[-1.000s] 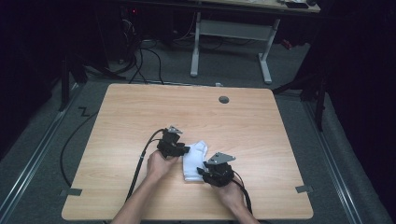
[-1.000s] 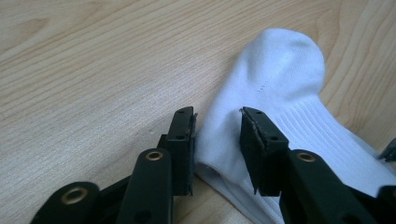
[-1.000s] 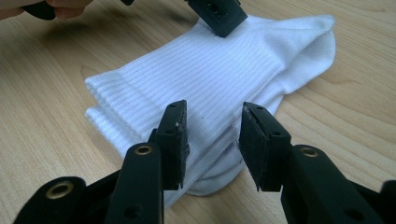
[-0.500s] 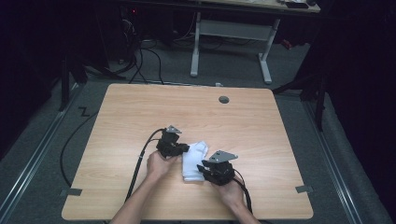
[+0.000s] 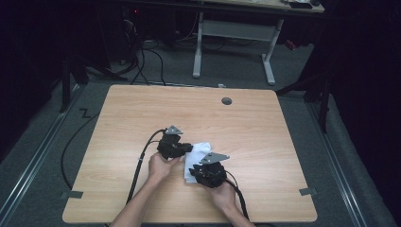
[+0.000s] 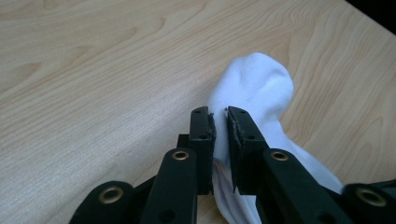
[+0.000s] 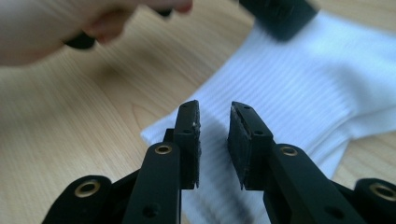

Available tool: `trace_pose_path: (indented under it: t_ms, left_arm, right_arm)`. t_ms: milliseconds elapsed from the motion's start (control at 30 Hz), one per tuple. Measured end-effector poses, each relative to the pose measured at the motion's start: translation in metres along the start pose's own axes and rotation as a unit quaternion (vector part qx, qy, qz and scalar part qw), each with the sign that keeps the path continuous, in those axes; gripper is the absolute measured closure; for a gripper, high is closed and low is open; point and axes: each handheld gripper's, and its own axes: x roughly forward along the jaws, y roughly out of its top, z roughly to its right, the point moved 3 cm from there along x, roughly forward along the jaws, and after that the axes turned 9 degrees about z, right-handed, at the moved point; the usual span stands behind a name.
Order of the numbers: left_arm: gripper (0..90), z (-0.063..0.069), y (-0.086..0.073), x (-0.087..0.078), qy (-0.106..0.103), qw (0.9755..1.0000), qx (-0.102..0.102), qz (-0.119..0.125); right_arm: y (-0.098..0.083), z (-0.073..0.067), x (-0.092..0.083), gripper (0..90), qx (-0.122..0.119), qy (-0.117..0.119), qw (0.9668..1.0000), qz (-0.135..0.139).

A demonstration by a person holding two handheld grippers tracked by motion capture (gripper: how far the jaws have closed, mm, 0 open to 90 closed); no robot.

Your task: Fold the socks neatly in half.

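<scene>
A white sock (image 5: pixel 202 150) lies crumpled on the wooden table (image 5: pixel 142 113), between my two grippers. My left gripper (image 5: pixel 188 148) comes at it from the left. In the left gripper view the left gripper (image 6: pixel 220 116) is shut on a fold of the sock (image 6: pixel 254 84), whose rounded toe sticks out beyond the tips. My right gripper (image 5: pixel 196 170) sits at the sock's near right. Its jaws (image 7: pixel 214 112) have just been closing and still stand a little apart over the ribbed cuff (image 7: pixel 299 79), with fabric showing in the gap.
A round grommet hole (image 5: pixel 227 100) sits at the table's far side. Cables trail from both grippers off the near edge. Beyond the table stand white desk legs (image 5: pixel 197 52) and floor cables. In the right gripper view the other hand (image 7: pixel 70 18) shows ahead.
The right gripper has edged slightly left, closer in on the sock. The left gripper and the sock stay about where they were.
</scene>
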Motion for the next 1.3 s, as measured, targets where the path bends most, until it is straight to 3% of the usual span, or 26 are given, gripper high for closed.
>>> trace_pose_path:
  t_ms: [333,533,600,733,867,1033,1100,1300]
  left_arm:
    - [81.5,0.009,0.007,-0.013,-0.029,0.9989,0.018,0.031]
    - [81.7,0.023,0.007,-0.02,-0.038,0.9969,0.06,0.034]
    - [81.7,0.025,0.006,-0.02,-0.039,0.9966,0.064,0.035]
    - [81.6,0.03,0.002,-0.017,-0.027,0.9957,0.081,0.036]
    - [81.6,0.027,0.002,-0.017,-0.015,0.9961,0.077,0.042]
    - [81.6,0.021,0.001,-0.018,-0.004,0.9965,0.067,0.049]
    - [81.6,0.021,0.001,-0.018,-0.004,0.9965,0.067,0.05]
    - [81.6,0.024,0.0,-0.016,-0.009,0.9962,0.069,0.053]
  right_arm:
    - [0.0,0.011,0.009,73.1,-0.002,-0.037,0.9993,-0.002]
    - [0.002,0.02,0.015,74.1,0.006,-0.055,0.9984,0.005]
    - [0.002,0.021,0.015,74.1,0.008,-0.057,0.9983,0.008]
    - [0.002,0.026,0.017,74.1,0.015,-0.068,0.9975,0.014]
    - [0.005,0.026,0.016,66.7,0.015,-0.073,0.9972,0.013]
    - [0.011,0.018,-0.009,63.1,0.008,-0.061,0.9974,0.037]
    - [0.008,0.015,-0.015,61.7,-0.003,-0.056,0.998,0.031]
    - [-0.004,0.01,-0.021,55.5,-0.002,-0.055,0.9983,0.02]
